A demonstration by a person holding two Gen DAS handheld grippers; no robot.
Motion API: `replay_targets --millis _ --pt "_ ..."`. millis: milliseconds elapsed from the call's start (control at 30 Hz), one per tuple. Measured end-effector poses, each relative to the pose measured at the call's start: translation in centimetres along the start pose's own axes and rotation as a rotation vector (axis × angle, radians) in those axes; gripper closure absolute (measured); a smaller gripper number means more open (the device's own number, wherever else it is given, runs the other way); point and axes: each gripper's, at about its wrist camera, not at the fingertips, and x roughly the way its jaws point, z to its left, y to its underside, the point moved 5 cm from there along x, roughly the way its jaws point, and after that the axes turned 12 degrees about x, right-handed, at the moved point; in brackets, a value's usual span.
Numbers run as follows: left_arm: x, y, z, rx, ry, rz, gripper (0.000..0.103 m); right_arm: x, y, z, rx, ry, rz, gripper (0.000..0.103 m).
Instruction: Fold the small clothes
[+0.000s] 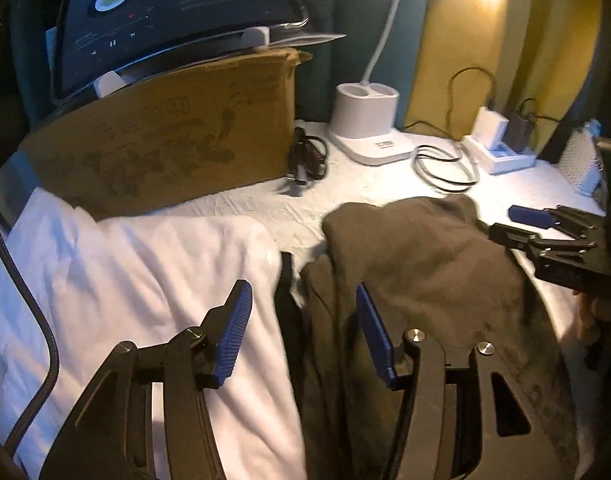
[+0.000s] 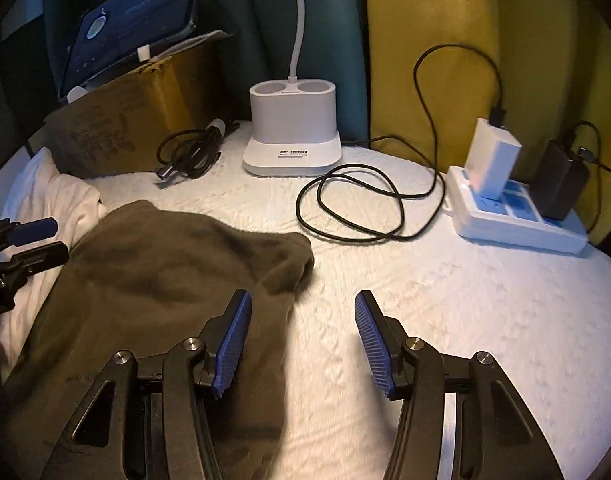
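A dark olive garment [image 1: 417,264] lies crumpled on the white textured table cover [image 2: 445,300], its folded edge [image 2: 193,256] facing the back. To its left lies a white garment [image 1: 137,276]. My left gripper [image 1: 302,288] hangs open over the seam between the two garments, with nothing pinched between its blue pads. My right gripper [image 2: 303,296] is open too, its left finger [image 2: 233,332] above the dark garment's right edge and its right finger over bare cover. Each gripper shows at the edge of the other's view: the right gripper [image 1: 505,222] and the left gripper [image 2: 59,238].
A cardboard box [image 1: 177,148] carrying a lit tablet [image 1: 165,16] stands at the back left. Behind the garments are a white lamp base [image 2: 293,132], a bundled black cable [image 2: 189,152], a looped cable [image 2: 357,204] and a power strip [image 2: 513,216] with chargers.
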Motion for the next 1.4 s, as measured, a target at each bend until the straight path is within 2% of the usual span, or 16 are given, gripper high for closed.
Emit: replay_targets --millis 100,333,533,733,833,933,1100,1400 --pt "-1.5 0.6 -1.7 0.007 0.068 -0.027 0.048 -1.2 0.8 0.4 0.001 -0.004 -0.002 0.047" --pt "-3.0 2.8 -4.2 0.023 0.112 -0.025 0.048 -3.2 3.5 1.8 -0.017 -0.005 0.018 0.047" --pt "-3.0 6.1 -4.2 -0.02 0.124 0.011 0.048 -4.7 6.0 2.5 -0.049 0.013 0.048 0.047" --pt "-3.8 8.8 -3.6 -0.03 0.082 0.014 0.048 -5.6 8.7 2.9 -0.052 0.028 0.061 0.047" --pt "-4.3 9.1 -4.2 0.009 0.046 0.014 0.048 -6.0 9.9 2.9 -0.04 0.035 0.066 0.047" --pt "-4.9 9.3 -4.3 0.006 0.031 0.009 0.048 -6.9 10.8 2.8 -0.032 0.042 0.058 0.047" --pt "-6.7 9.3 -5.3 0.008 0.073 -0.029 0.048 -8.5 12.3 2.6 -0.026 0.047 0.047 0.046" --pt "-9.2 9.5 -9.7 0.069 0.11 -0.073 0.048 -11.7 14.9 1.8 -0.02 0.056 0.027 0.046"
